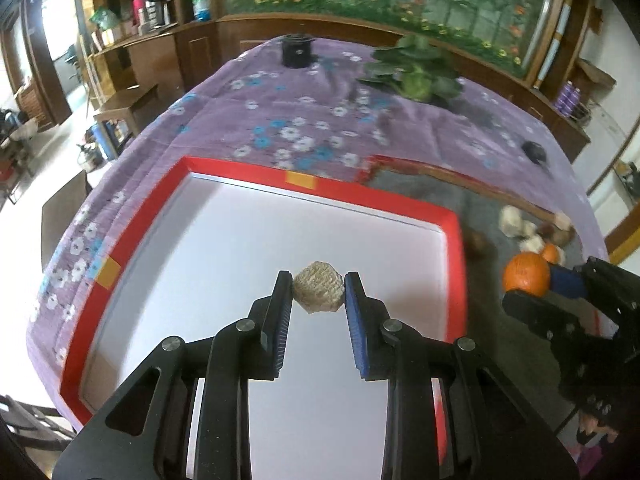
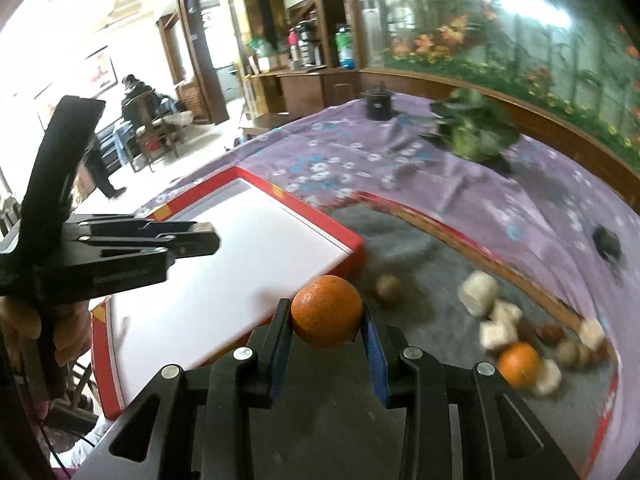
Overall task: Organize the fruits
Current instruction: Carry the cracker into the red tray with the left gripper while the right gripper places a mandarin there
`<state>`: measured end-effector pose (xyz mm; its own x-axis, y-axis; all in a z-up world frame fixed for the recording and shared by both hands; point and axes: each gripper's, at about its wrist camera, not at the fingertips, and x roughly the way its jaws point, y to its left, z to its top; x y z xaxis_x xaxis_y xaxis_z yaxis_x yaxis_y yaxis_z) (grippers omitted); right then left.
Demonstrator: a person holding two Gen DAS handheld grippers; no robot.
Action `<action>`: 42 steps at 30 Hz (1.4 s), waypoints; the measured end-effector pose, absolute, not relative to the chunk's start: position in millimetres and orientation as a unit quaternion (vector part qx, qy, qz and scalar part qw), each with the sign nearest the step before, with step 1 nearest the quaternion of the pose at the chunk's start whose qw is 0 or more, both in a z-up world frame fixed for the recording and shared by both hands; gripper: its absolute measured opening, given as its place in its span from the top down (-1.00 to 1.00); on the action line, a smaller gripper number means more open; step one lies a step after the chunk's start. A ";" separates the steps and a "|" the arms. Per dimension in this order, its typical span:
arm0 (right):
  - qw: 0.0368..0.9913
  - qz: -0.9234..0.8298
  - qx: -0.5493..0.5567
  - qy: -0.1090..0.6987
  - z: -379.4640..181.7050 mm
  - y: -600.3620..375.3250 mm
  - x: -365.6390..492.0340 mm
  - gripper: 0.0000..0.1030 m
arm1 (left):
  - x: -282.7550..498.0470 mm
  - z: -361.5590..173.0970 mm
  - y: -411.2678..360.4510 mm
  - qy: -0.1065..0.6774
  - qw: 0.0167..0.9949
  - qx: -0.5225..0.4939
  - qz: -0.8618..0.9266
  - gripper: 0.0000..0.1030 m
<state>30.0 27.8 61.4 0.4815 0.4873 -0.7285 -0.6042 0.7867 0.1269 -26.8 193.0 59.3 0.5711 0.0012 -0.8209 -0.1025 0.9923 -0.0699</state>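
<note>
My left gripper (image 1: 319, 294) is shut on a beige, ridged walnut (image 1: 318, 293), held above the white floor of a red-rimmed tray (image 1: 248, 172). My right gripper (image 2: 326, 312) is shut on an orange (image 2: 326, 311), hanging over the grey tray (image 2: 400, 240) close to the red tray's corner (image 2: 352, 248). The left wrist view catches the same orange (image 1: 526, 274) in the right gripper (image 1: 532, 286) at the right edge. In the grey tray lie another orange (image 2: 519, 364), several white foam-wrapped fruits (image 2: 478, 292) and brown nuts (image 2: 388, 289). The left gripper's body (image 2: 120, 252) shows at the left of the right wrist view.
Both trays sit on a purple flowered tablecloth (image 1: 304, 120). A leafy green plant (image 1: 416, 70) and a black cylinder (image 1: 297, 51) stand at the far side, with a small dark object (image 1: 534, 152) near the right edge. Wooden cabinets and a person (image 2: 136, 108) are behind.
</note>
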 end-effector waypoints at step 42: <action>0.838 0.348 -0.045 0.418 50.2 47.2 57.2 0.07 | -8.5 48.2 229.0 0.464 0.876 -0.108 0.075 0.08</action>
<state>57.2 47.2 50.2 0.4082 0.5460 -0.7316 -0.6217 0.7531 0.2151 -8.5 229.0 48.2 0.5585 0.0310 -0.8289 -0.2322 0.9652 -0.1203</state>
